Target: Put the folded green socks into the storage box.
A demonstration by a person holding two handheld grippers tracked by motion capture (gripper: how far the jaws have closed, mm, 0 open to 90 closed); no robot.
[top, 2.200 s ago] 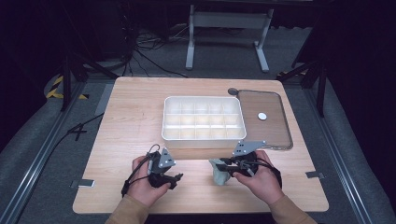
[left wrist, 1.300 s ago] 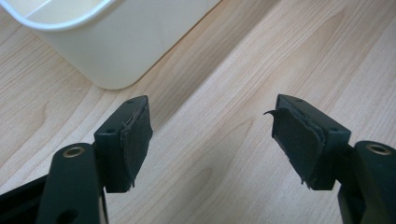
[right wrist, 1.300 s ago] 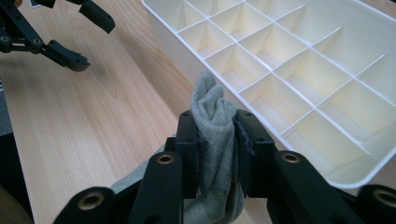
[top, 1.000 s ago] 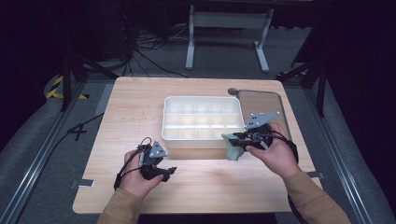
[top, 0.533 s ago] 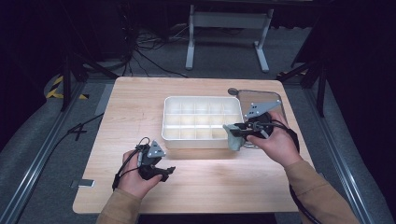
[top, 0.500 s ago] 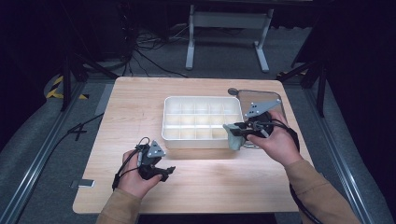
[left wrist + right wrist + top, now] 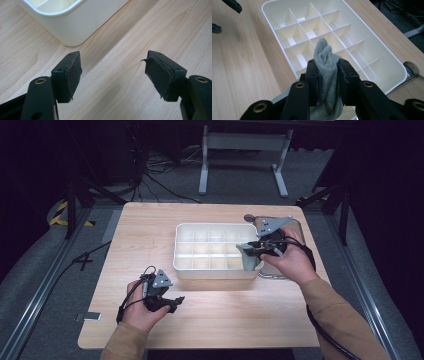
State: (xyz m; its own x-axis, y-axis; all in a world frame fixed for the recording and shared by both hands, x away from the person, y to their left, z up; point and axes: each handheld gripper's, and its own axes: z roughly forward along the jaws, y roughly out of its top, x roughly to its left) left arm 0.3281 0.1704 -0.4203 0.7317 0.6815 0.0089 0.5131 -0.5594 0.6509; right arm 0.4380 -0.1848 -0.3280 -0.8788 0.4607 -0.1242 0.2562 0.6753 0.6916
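Two seconds on, the right hand-held gripper (image 7: 327,75), clamped on a grey sock (image 7: 325,62), had carried it from the tabletop (image 7: 150,235) to the divided tray (image 7: 182,260), likely for placing, while the left hand-held gripper (image 7: 113,75) rested open.

A grey cloth (image 7: 327,82) runs out of the right gripper view at the bottom edge, its middle pinched from sight between the jaws. The white divided tray (image 7: 75,27) is cropped at the left gripper view's top, one rounded corner showing.
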